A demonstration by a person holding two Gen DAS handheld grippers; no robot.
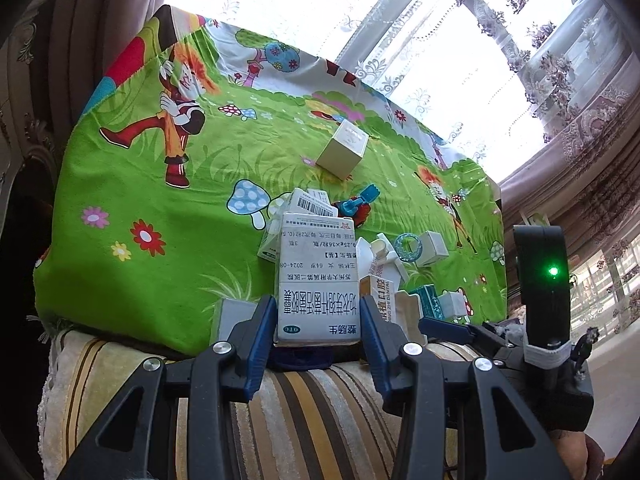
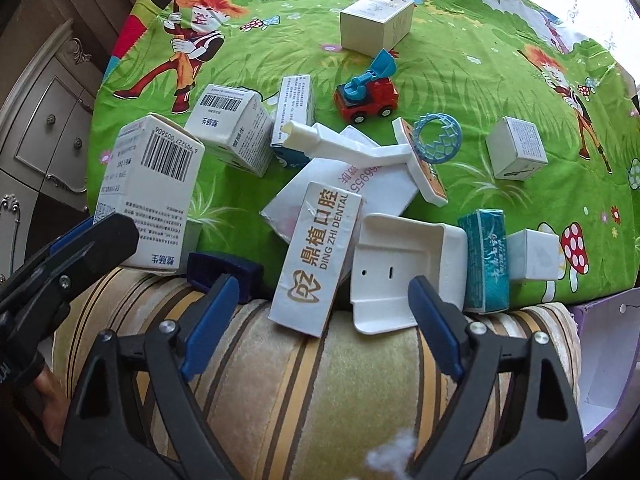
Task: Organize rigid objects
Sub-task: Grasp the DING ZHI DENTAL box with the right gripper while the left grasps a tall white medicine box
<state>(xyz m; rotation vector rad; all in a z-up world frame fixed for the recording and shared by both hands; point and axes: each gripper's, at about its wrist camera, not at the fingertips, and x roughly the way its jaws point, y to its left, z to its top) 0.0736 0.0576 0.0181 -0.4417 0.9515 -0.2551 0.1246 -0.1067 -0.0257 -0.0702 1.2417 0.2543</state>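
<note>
My left gripper (image 1: 319, 312) is shut on a white medicine box (image 1: 318, 280) with Chinese print, holding it upright at the near edge of the green cartoon cloth (image 1: 180, 200). The same box shows at the left of the right wrist view (image 2: 150, 196), with the left gripper's black fingers (image 2: 80, 248) beside it. My right gripper (image 2: 324, 300) is open and empty over the striped sofa edge (image 2: 300, 380), just short of a white dental box (image 2: 316, 260) and a white plastic tray (image 2: 400, 272).
On the cloth lie more white boxes (image 2: 232, 132), a teal box (image 2: 484, 260), a red toy truck (image 2: 366, 98), a blue ring (image 2: 436, 138), a beige box (image 2: 376, 22) and a small cube box (image 2: 516, 148). A purple-edged box (image 2: 608, 360) stands at the right.
</note>
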